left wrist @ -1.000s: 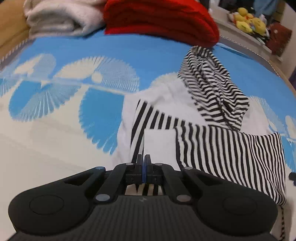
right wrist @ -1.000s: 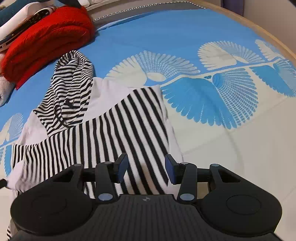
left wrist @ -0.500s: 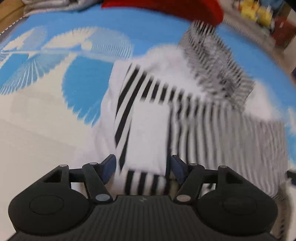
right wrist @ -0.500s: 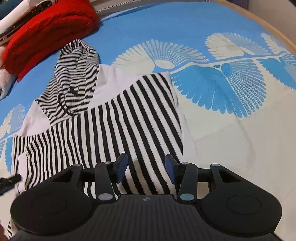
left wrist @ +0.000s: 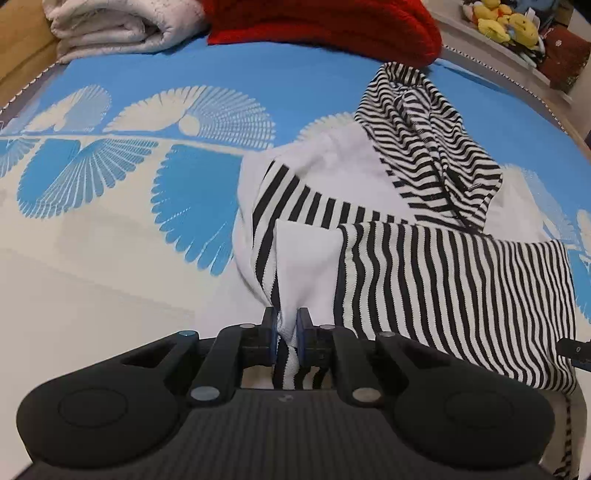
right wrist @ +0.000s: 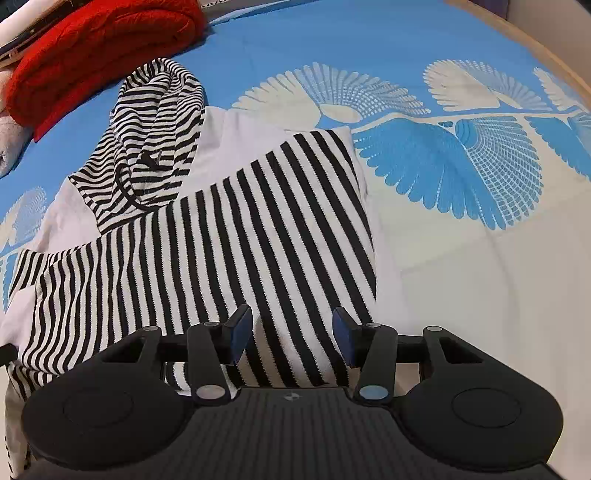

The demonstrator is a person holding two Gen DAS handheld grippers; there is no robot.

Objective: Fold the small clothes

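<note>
1 striped hoodie [left wrist: 424,266], 2 folded blankets [left wrist: 325,22]

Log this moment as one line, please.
left gripper: shut on striped hoodie hem | right gripper: open over hoodie | bedspread

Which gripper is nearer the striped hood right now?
Hard to call. The left gripper is shut on the garment's near hem, the right gripper hovers open over the striped panel; the striped hood lies well beyond both.
</note>
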